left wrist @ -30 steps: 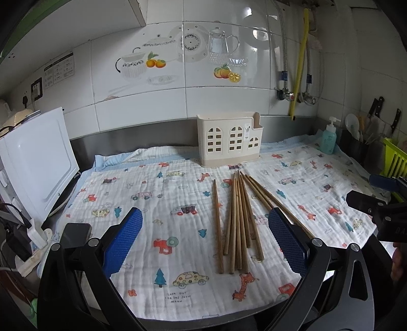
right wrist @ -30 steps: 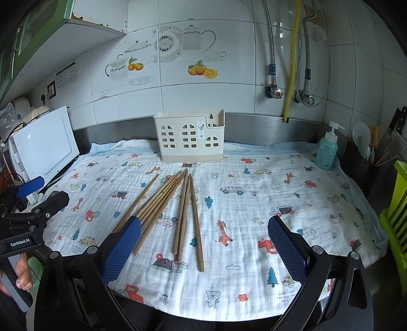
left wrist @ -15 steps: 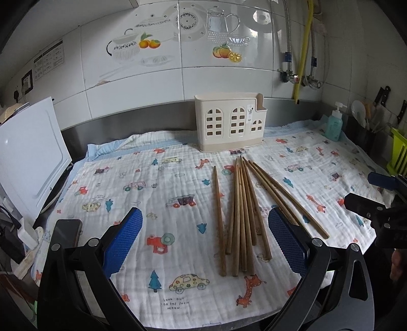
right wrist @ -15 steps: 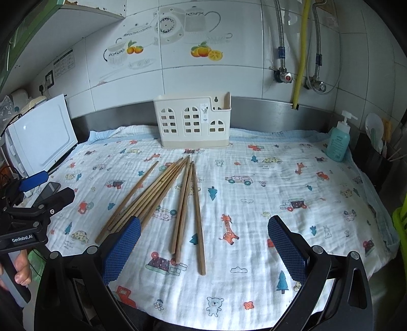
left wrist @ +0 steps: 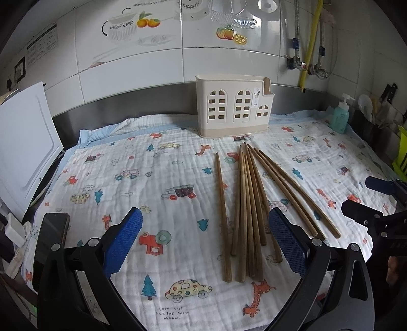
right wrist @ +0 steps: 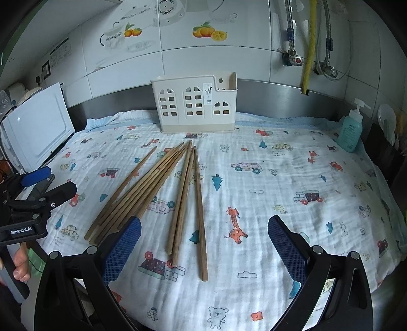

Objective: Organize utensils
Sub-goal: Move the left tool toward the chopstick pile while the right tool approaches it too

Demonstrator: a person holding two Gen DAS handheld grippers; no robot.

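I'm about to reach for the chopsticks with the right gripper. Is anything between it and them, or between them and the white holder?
Nothing visible. The right gripper hangs open over the chopsticks; only bare printed cloth lies before the holder.

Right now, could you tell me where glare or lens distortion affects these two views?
Left wrist view: window glare washes the wall tiles above the utensil holder, and the fisheye bows the steel backsplash. Right wrist view: softer sheen on the tiles, dark vignetted corners; chopsticks stay sharp.

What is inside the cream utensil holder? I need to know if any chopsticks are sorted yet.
Nothing rises above the utensil holder rim; its window cutouts look empty. All visible chopsticks lie on the cloth. The holder's floor is hidden.
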